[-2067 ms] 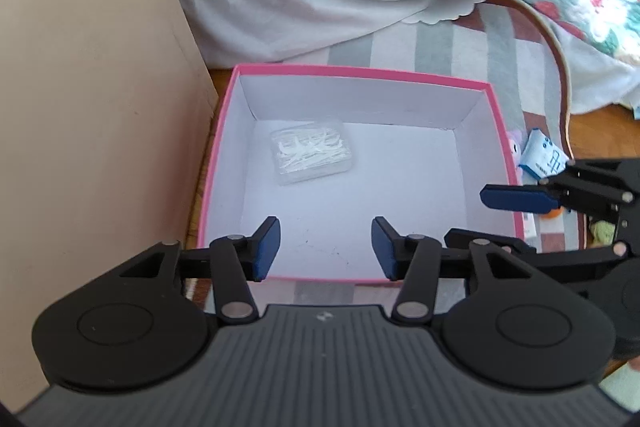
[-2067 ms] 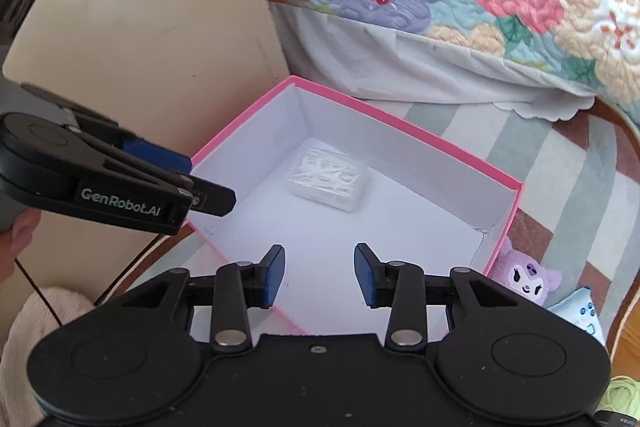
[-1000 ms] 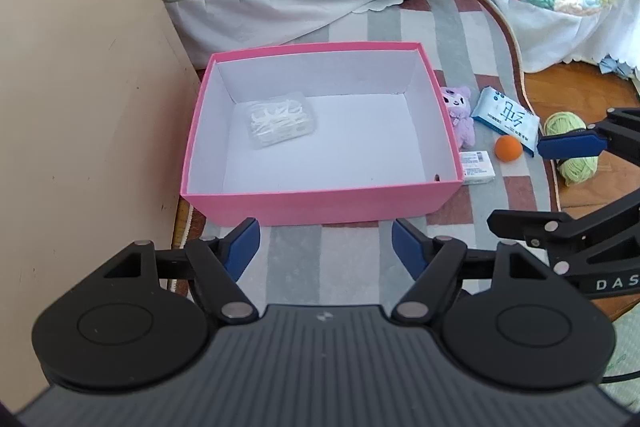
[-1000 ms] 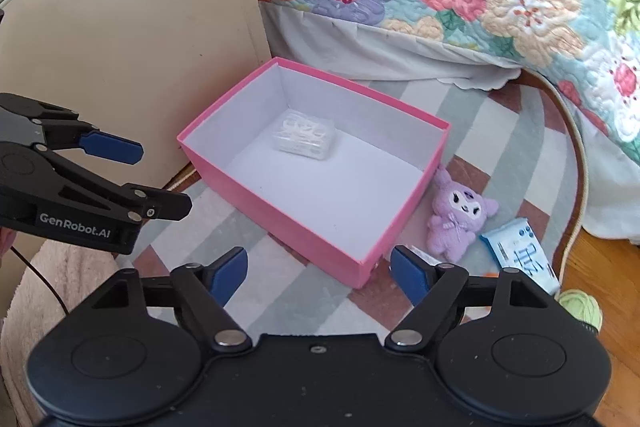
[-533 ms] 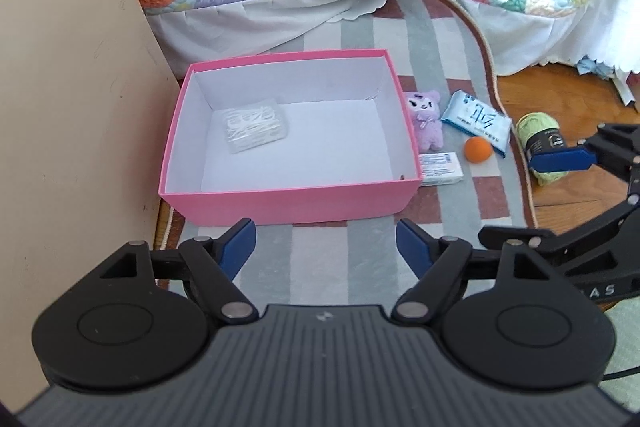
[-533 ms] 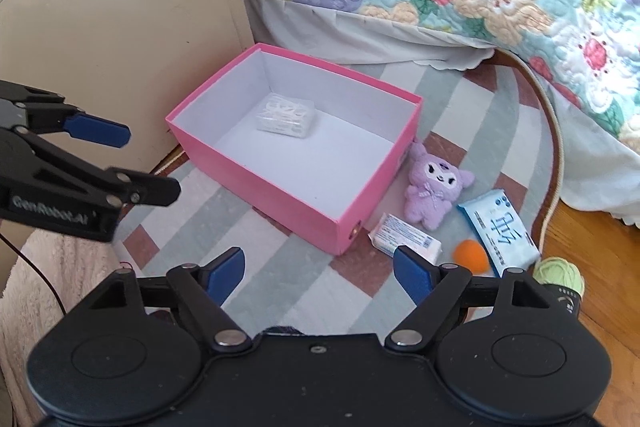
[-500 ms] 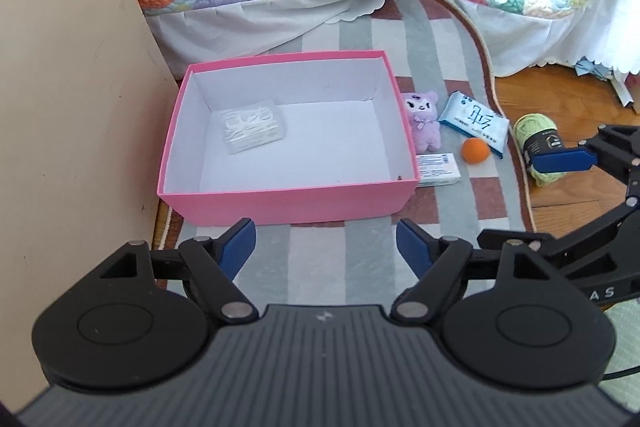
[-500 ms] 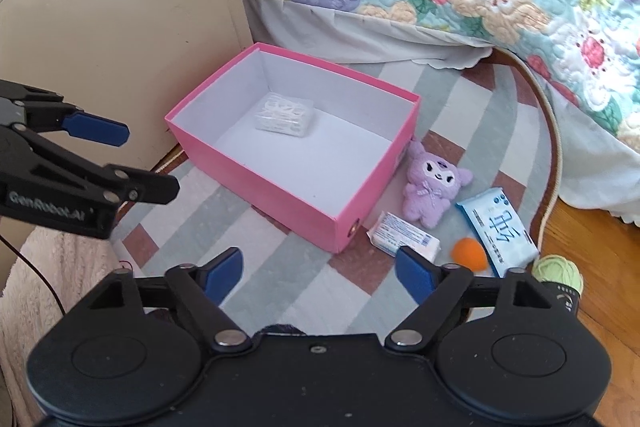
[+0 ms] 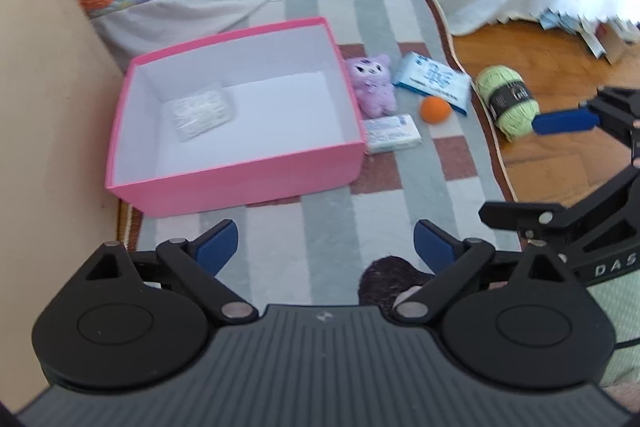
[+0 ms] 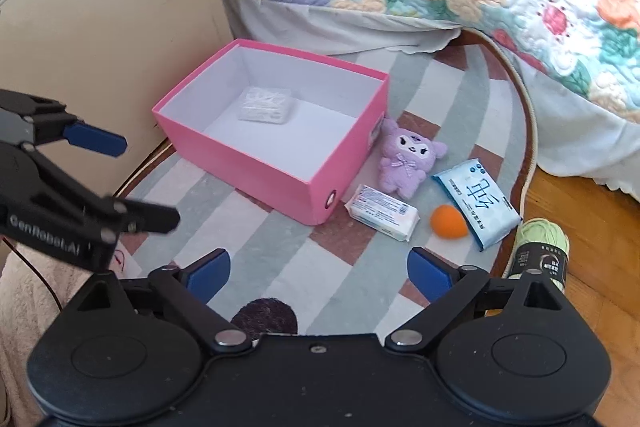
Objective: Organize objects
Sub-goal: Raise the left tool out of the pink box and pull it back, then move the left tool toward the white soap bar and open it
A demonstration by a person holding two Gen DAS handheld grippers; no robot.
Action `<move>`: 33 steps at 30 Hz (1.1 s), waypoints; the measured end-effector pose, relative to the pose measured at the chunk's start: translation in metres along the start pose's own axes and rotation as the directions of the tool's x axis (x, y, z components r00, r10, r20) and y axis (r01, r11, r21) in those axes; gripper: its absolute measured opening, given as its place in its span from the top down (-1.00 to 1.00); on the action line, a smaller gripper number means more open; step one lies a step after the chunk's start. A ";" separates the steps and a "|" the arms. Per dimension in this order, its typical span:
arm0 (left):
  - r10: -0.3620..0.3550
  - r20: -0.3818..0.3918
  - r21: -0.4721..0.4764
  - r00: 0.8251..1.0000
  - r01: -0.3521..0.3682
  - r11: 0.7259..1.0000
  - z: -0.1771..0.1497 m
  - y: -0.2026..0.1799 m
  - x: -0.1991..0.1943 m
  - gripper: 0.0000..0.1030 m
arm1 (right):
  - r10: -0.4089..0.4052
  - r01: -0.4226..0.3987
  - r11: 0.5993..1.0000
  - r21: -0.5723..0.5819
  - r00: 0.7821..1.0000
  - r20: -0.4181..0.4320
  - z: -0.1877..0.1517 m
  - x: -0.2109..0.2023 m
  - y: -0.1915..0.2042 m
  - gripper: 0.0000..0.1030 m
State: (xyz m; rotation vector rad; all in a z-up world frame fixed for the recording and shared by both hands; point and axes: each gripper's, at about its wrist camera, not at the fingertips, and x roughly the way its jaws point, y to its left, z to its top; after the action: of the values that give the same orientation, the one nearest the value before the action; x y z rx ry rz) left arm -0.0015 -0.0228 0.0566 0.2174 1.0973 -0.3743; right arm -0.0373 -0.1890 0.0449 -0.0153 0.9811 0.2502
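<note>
**Both grippers backed off the box, jaws wide, nothing held**

Change: both views now sit well back from the open pink cardboard box with white inside (image 9: 240, 183); a couple of seconds ago both grippers hung right over its interior. Left gripper (image 9: 326, 251) and right gripper (image 10: 318, 273) have both just been opening; jaws now spread wide, only striped rug (image 9: 328, 223) between the blue pads, no object gripped by either.

Where things are:
- Clear plastic packet of small white pieces (image 9: 202, 113) lies on the box floor, far-left corner as seen from the left gripper. The only item inside.
- Still out on the rug, ahead and right of the left gripper, just beside the box's right wall: purple plush toy (image 10: 408, 159), small white flat packet (image 10: 382, 213) touching or nearly touching the box corner, orange ball (image 10: 448, 221), blue-and-white tissue pack (image 10: 476, 203).
- Green yarn skein with black label (image 10: 542, 251) sits at the rug edge on the wood floor, closest to the right gripper's right finger.

Meaning, as a judgement: one item is stowed, five are left. The pull-back with jaws open reads as a reset between picks, lining up for the cluster to the right. The right gripper is nearer that cluster; the yarn or the ball looks like the easiest next reach. The flat packet pressed by the box wall could be awkward to pinch.
</note>
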 end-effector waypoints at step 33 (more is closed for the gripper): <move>-0.126 0.072 -0.041 0.989 0.129 0.991 0.046 -0.071 0.075 -0.67 | 0.004 -0.015 0.999 0.033 0.949 0.315 -0.072 0.057 -0.057 -0.95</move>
State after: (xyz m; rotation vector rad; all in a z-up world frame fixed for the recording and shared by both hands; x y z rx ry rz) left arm 0.0384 -0.1181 0.0107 0.0932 1.0526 -0.4670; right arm -0.0539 -0.2415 -0.0484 0.0594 0.6666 0.2357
